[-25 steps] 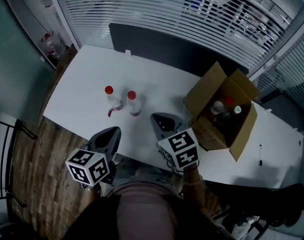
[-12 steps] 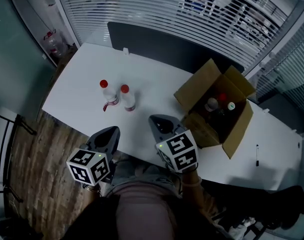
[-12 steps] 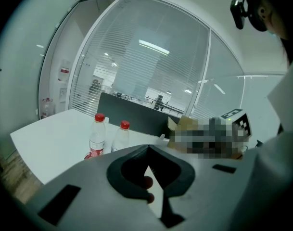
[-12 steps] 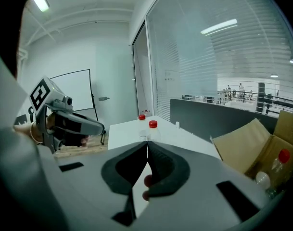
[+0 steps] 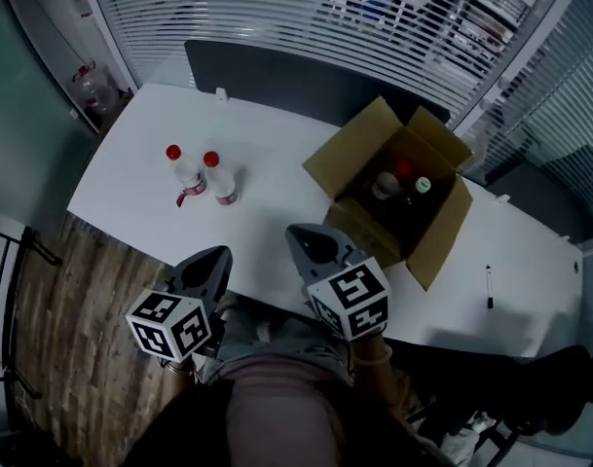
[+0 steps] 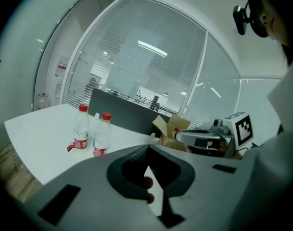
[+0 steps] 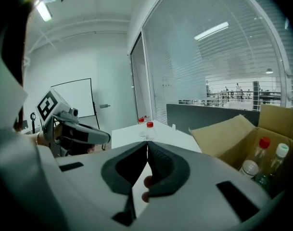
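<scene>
Matt cardboard box (image 5: 347,154), plastic bottles (image 5: 222,185) (clear)

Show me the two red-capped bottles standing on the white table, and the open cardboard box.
left bottle (image 5: 183,175), head view, on its clear body below the red cap.
right bottle (image 5: 221,185), head view, on its clear body below the red cap.
cardboard box (image 5: 347,154), head view, on its open flap towards the bottles.
</scene>
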A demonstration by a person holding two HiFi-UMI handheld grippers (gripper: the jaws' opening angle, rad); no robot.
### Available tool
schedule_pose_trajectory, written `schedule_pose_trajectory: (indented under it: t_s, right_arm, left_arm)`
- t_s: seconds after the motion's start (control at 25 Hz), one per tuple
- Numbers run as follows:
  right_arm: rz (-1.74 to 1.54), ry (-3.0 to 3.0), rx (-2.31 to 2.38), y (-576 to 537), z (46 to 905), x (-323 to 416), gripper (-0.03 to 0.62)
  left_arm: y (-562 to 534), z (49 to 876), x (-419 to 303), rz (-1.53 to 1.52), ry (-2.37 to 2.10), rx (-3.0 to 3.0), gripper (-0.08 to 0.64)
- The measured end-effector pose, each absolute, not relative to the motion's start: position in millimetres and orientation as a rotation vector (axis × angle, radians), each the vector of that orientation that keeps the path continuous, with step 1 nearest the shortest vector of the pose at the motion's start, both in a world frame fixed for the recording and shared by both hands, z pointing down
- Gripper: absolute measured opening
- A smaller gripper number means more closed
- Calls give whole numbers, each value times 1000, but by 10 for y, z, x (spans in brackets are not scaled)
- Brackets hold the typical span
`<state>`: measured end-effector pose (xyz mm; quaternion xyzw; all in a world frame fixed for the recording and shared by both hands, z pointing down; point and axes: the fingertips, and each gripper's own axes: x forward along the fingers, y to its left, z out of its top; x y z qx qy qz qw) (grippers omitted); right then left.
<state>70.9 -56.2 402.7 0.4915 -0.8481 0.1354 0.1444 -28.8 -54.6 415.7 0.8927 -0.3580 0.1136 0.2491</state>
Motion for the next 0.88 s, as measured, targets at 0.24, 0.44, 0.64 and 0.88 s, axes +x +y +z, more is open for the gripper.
schedule_pose_trajectory:
  t_s: [0.24, 0.44, 0.64, 0.88]
  right_arm:
    - [457, -2443, 1520, -282, 3965, 1076, 25]
    - [420, -2414, 1627, -61, 3868, 1380, 25]
    - [390, -2328, 1776, 159, 3827, 1741, 25]
    - [386, -2204, 1927, 389, 3811, 2086, 25]
  left_arm:
    - [-311, 4157, 119, 327, -868, 2481, 8]
    - [-189, 4129, 457, 357, -757, 2529, 8]
    - [-64, 4091, 843, 400, -622, 2586, 8]
    - [75, 4061, 1212, 448, -469, 2626, 8]
